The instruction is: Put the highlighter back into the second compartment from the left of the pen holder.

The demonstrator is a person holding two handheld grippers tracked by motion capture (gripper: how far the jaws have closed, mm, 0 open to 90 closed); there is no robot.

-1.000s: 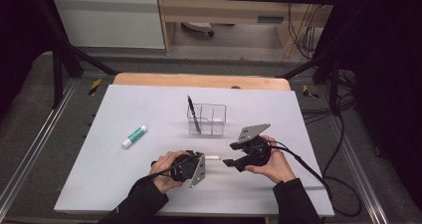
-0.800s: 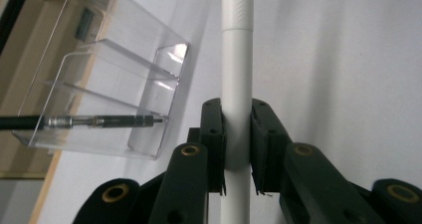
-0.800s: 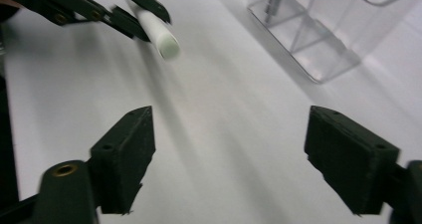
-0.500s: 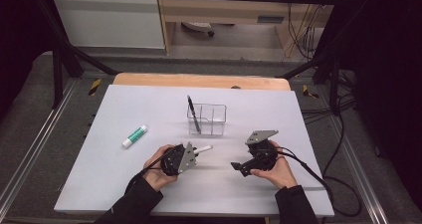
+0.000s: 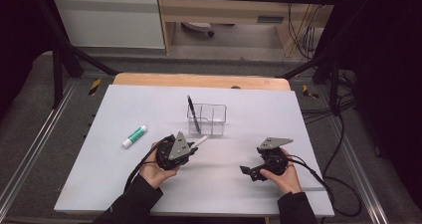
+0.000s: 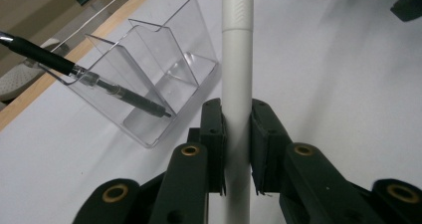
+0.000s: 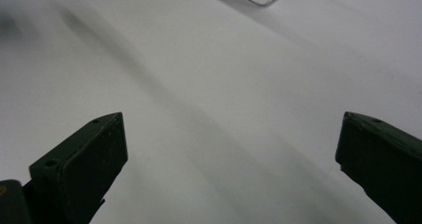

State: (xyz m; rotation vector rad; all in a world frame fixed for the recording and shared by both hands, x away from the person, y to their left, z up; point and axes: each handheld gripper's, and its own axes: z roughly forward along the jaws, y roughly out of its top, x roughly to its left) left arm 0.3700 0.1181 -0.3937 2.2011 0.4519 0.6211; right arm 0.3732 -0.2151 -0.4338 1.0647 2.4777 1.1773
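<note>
White pen [image 6: 236, 74] clamped in left gripper [image 6: 236, 134], held above table [image 5: 149, 104] centre, tip toward clear organizer [image 5: 207, 118] just beyond; black pen [image 5: 192, 112] leans in organizer's left compartment; green glue stick [image 5: 135, 136] near left edge; right gripper [image 5: 249, 171] released, jaws just opened wide, nothing between, low near front-right

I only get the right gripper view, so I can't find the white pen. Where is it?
Observer: The left hand-held gripper is shut on the white pen, its pads clamping the barrel.
Operator: Anything in the clear holder?
Observer: A black pen leans in the left end of the clear holder, as the high view shows it.
Operator: Anything else lying around?
Observer: A green-and-white stick lies by itself, left of the holder.
</note>
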